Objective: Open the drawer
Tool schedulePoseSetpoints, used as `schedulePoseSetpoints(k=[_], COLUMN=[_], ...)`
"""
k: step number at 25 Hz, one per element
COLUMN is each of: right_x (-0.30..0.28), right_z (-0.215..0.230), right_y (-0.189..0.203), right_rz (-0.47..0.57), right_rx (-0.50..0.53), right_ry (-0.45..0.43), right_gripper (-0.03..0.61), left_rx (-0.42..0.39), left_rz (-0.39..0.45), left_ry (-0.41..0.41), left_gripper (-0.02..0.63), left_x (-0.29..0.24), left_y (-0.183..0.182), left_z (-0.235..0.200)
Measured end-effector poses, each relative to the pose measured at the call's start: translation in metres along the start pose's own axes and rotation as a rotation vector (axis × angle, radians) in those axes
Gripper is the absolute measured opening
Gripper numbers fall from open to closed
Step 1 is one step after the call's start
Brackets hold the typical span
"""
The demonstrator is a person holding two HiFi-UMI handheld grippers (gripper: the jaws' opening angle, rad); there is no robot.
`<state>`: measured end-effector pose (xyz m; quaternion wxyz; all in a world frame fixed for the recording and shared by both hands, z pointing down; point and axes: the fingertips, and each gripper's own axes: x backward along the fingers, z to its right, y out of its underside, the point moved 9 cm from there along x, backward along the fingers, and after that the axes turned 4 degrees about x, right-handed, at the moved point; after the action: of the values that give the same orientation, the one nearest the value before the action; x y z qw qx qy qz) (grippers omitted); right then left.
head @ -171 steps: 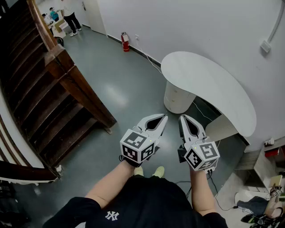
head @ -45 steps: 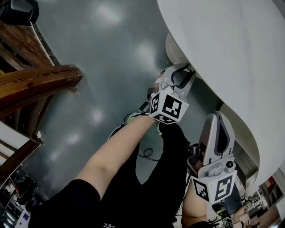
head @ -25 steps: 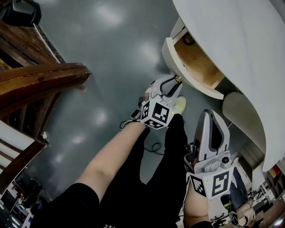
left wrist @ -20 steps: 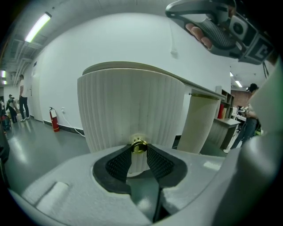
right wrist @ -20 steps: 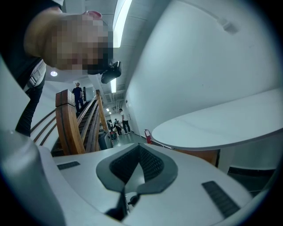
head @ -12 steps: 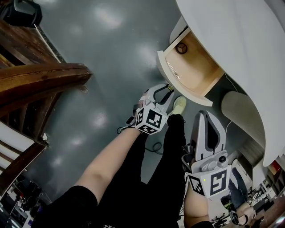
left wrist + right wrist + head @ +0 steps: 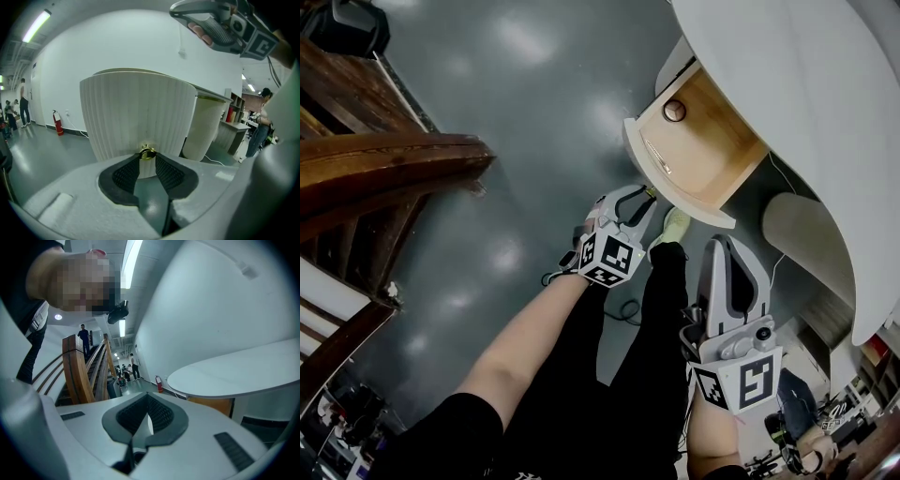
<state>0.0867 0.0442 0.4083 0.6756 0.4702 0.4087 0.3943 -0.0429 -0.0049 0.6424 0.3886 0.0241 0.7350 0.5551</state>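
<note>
Brass knob (image 7: 147,152) sits right btwn the tips of the left gripper (image 7: 147,158), black pads (image 7: 126,173) pressing on it from both sides, so that tool is clamped on the knob, jaws fairly wide w/ the gap behind the knob bare. Knob is fixed low on the ribbed white drawer front (image 7: 138,112), which fills the middle of the left gripper view. From the head view the drawer (image 7: 712,141) stands well out of its white pedestal, under the edge of the white oval tabletop (image 7: 787,94), wood inside showing. One small round thing (image 7: 674,110) lies in the drawer's far corner; can't tell what it is. Right gripper (image 7: 727,242) hangs apart from the drawer, nearer the person's body, pointing roughly toward the second pedestal (image 7: 802,234); its view shows the jaws brought together at the tips w/ nothing btwn them. Person's pale shoe (image 7: 676,222) is on the grey glossy floor (image 7: 516,141) just below the drawer front. Wooden stair rail (image 7: 384,169) runs along the left side, well apart from the table. Red fire extinguisher (image 7: 57,123) stands by the far wall in the bkgd, w/ a few people beyond it.
</note>
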Motion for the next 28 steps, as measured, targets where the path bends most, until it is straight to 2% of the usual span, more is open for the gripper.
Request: schedulePoseSetpoints(k=[7,12,28], right_x=[0.006,0.013,0.025], right_z=[-0.008,-0.020,-0.032], right_y=[-0.010,-0.028,-0.120], right_rz=[-0.001,-0.009,0.058], right_rx=[0.008,0.011,0.074], right_ry=[-0.002,0.000,0.017], right_gripper=[0.015,0.015,0.015], left_rx=[0.018,0.067,0.061], left_rz=[-0.024,-0.022,0.165], left_ry=[-0.011,-0.001,0.046], left_gripper=[0.104,0.088,0.031], left_x=[0.017,0.054,0.155], left_y=[0.002,-0.013,-0.187], left_z=[-0.002,0.008,0.013])
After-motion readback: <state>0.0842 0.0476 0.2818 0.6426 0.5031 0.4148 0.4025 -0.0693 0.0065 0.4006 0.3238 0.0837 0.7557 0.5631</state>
